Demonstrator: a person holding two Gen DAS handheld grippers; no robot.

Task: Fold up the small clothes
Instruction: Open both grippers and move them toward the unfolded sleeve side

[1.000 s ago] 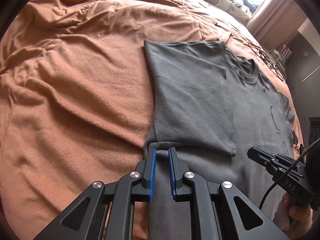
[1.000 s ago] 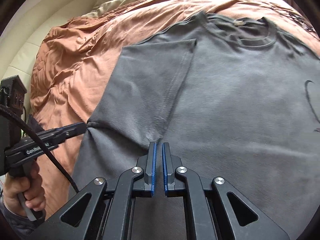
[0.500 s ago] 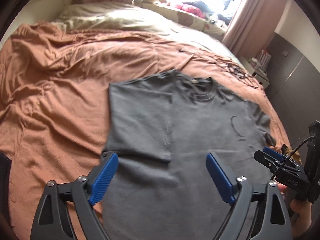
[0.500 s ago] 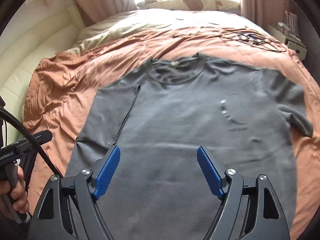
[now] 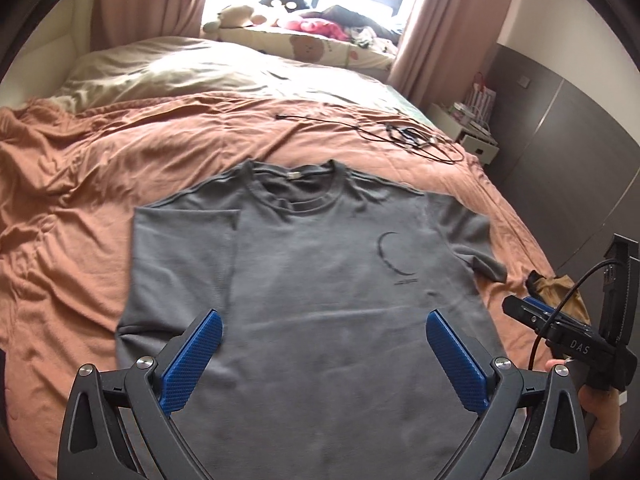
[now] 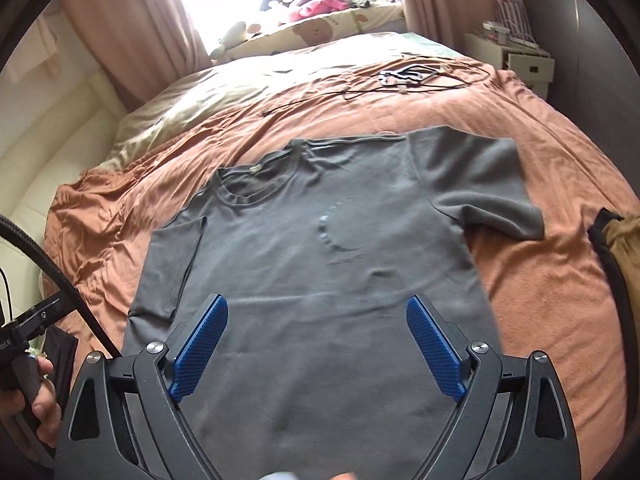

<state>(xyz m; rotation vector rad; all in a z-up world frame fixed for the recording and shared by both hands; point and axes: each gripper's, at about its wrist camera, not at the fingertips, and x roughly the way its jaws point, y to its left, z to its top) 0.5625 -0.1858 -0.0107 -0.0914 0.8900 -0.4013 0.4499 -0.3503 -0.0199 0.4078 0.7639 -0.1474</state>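
A grey T-shirt [image 5: 320, 264] [image 6: 320, 264] lies flat, front up, on the bed, collar away from me. Its left sleeve [image 5: 184, 248] [image 6: 172, 268] is folded inward over the body; its right sleeve [image 5: 468, 236] [image 6: 480, 188] still spreads out flat. My left gripper [image 5: 324, 344] hovers above the shirt's lower half, open wide, nothing between its blue pads [image 5: 192, 364]. My right gripper [image 6: 318, 340] also hangs open over the lower shirt, holding nothing. In the left wrist view the right gripper's body [image 5: 576, 344] shows at the right edge; the right wrist view catches the left one [image 6: 24, 332] at its left edge.
An orange-brown blanket [image 5: 80, 200] [image 6: 540, 128] covers the bed, with a beige sheet [image 5: 180, 72] beyond it. Black cables [image 5: 416, 140] [image 6: 404, 76] lie past the collar. A tan garment [image 5: 560, 292] [image 6: 624, 248] sits at the bed's right edge. Plush toys line the window sill [image 5: 304, 24].
Both grippers let go of the folded left sleeve, opened wide, and pulled back and up from the shirt. The views now take in the whole shirt and the room.
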